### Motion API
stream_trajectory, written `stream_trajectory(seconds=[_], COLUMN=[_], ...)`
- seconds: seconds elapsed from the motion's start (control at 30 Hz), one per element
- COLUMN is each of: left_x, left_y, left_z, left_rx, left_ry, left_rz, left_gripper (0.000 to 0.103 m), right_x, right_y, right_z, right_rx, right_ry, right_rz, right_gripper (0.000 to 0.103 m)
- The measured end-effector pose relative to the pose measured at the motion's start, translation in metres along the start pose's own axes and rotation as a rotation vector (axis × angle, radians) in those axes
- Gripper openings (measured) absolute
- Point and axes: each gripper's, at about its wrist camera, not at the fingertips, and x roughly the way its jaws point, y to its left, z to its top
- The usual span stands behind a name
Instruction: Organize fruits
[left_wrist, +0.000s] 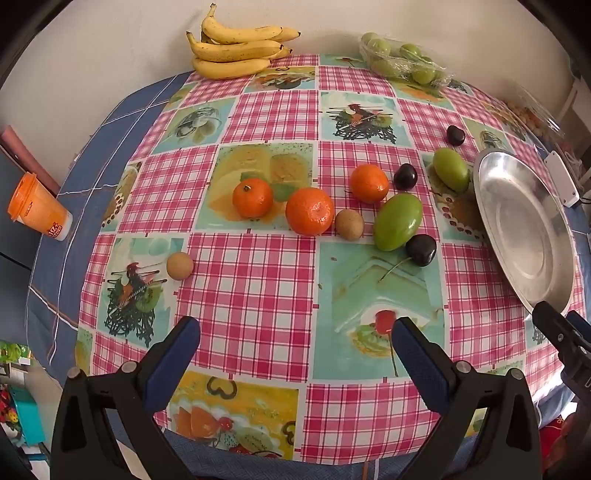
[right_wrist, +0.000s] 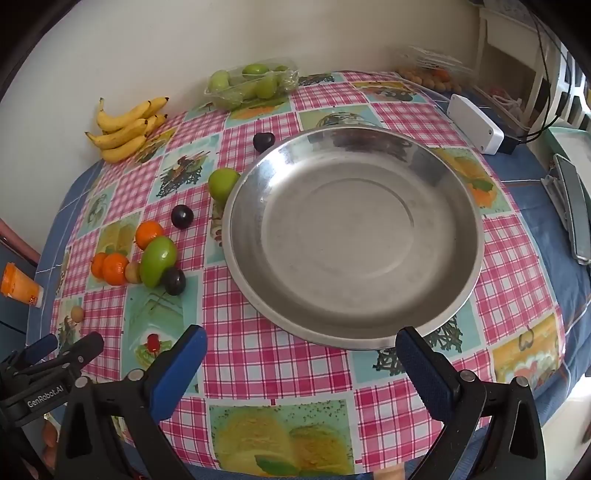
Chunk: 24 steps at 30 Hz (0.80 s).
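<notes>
Loose fruit lies mid-table in the left wrist view: three tangerines (left_wrist: 309, 211), two green oval fruits (left_wrist: 397, 222), three dark cherries (left_wrist: 421, 249) and two small brown fruits (left_wrist: 349, 224). An empty metal plate (left_wrist: 524, 236) sits to their right and fills the right wrist view (right_wrist: 351, 236). My left gripper (left_wrist: 295, 332) is open and empty, above the near table edge. My right gripper (right_wrist: 301, 341) is open and empty, just short of the plate's near rim.
Bananas (left_wrist: 236, 48) and a plastic tray of green fruit (left_wrist: 402, 59) lie at the back by the wall. An orange cup (left_wrist: 37, 208) lies at the left edge. A white box (right_wrist: 474, 125) and a grey flat object (right_wrist: 572, 206) sit right of the plate.
</notes>
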Motion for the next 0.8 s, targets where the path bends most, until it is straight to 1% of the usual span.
stream_trajectory(seconds=[0.8], left_x=[-0.0002], left_y=[0.0014], left_z=[-0.0003], left_rx=[0.004], left_ry=[-0.005], left_rz=[0.002], left_gripper=[0.103], right_x=[0.0045], right_y=[0.0008], right_z=[-0.0001], right_rx=[-0.001], right_ry=[0.004], right_rz=[0.000], right_gripper=[0.103])
